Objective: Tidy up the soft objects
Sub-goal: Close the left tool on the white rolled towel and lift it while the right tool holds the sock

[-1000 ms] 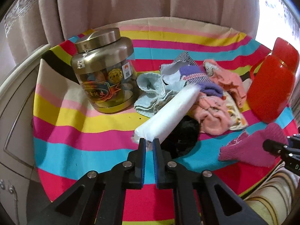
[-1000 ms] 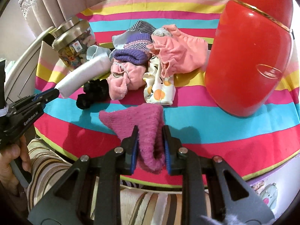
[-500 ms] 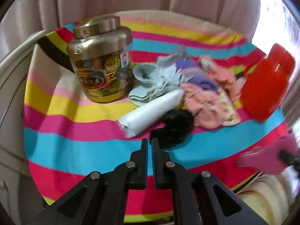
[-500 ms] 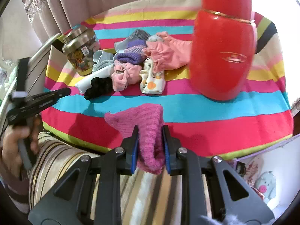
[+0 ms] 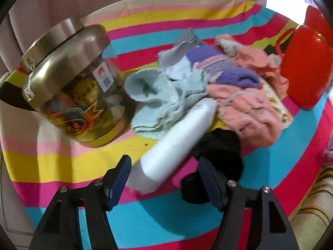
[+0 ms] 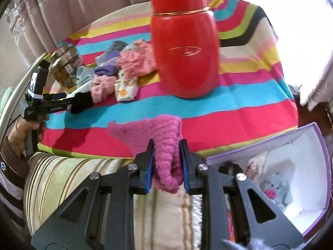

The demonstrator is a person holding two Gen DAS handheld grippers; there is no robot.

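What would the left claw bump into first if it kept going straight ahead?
Most likely the white roll. The left claw is opening, and the roll's near end lies between its fingers, untouched. The black sock sits just right of that line, though depth is hard to judge.

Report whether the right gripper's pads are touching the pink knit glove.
Touching. In the right wrist view, both blue pads of the right gripper press against the pink knit glove, which bunches between them and hangs off the table.

A lived-in home room: a worktop under a bright rainbow-striped cloth (image 6: 239,95) stands against pleated beige curtains (image 6: 87,6). On it sit a tall red plastic thermos jug (image 6: 184,48), a gold-lidded glass snack jar (image 5: 70,95) and a heap of small pastel socks and clothes (image 5: 218,87).
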